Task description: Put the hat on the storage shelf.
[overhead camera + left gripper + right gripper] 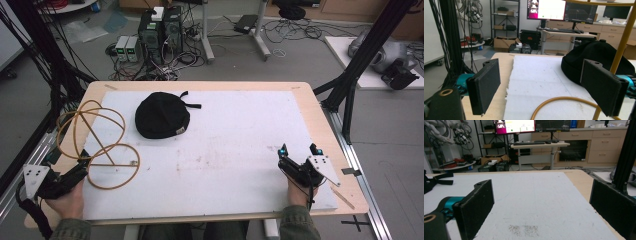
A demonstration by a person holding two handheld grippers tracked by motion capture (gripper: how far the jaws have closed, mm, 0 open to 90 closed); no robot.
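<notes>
A black cap (pixel 162 116) lies on the white foam board (pixel 235 150) toward the far left, and its dome (pixel 599 56) rises ahead in the left gripper view. A yellow wire stand (pixel 97 145) with a ring base sits at the board's left edge. My left gripper (pixel 67 159) is open at the stand's near left side. Its pads (pixel 485 86) stand wide apart, and the ring base (pixel 559 101) curves across the board between them, untouched. My right gripper (pixel 299 149) is open near the board's right front corner, with only bare board between its jaws (pixel 541 205).
The cap's strap (pixel 439 181) lies at the far left of the right gripper view. Black frame posts (pixel 357 65) stand off the table's right side, and cables hang at the left (pixel 45 60). Computers and wires (pixel 160 35) sit on the floor beyond the far edge.
</notes>
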